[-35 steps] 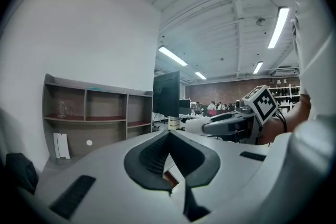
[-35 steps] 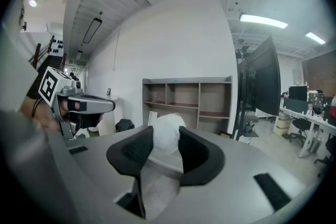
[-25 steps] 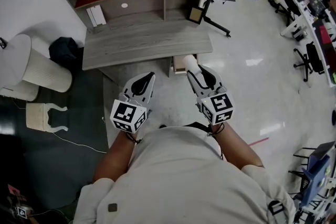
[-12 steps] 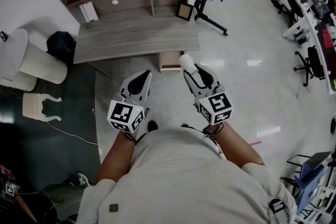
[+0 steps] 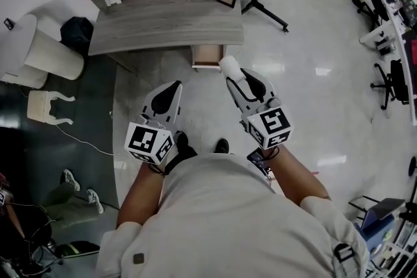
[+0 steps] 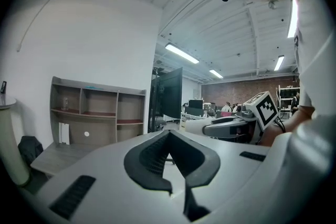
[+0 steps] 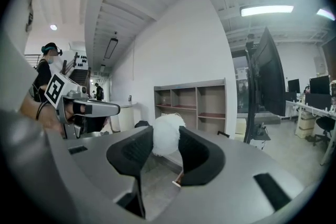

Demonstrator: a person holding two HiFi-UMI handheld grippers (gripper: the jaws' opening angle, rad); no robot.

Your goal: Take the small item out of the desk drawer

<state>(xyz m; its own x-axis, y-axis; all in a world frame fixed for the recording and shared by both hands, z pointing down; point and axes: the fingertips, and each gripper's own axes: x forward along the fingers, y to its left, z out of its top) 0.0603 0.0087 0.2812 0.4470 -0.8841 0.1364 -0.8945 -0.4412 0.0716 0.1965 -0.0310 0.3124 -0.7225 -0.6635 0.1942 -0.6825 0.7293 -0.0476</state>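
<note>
**White puff out of the drawer, pinched in the right tongs**

From where I stand, the small item, a white fluffy ball (image 5: pixel 228 64), sits right at the tips of the right gripper (image 5: pixel 232 72), whose jaws are clamped on it from both sides. The right gripper view shows the two dark pads pressing into its flanks, with the puff bulging up above them. It is roundish, so I see no long axis to speak of.

The open drawer (image 5: pixel 207 56) hangs from the underside of the desk (image 5: pixel 166 26), ahead of those tips and apart from them. The ball is over bare floor, clear of the drawer front. By my reckoning the taking-out is done. Whatever comes next turns on that gap between puff and drawer, and on the right hand alone carrying it.

The left gripper (image 5: pixel 171 88) hangs beside the right one, apart from it, its jaws together with nothing between them. It is farther from both ball and drawer.
</note>
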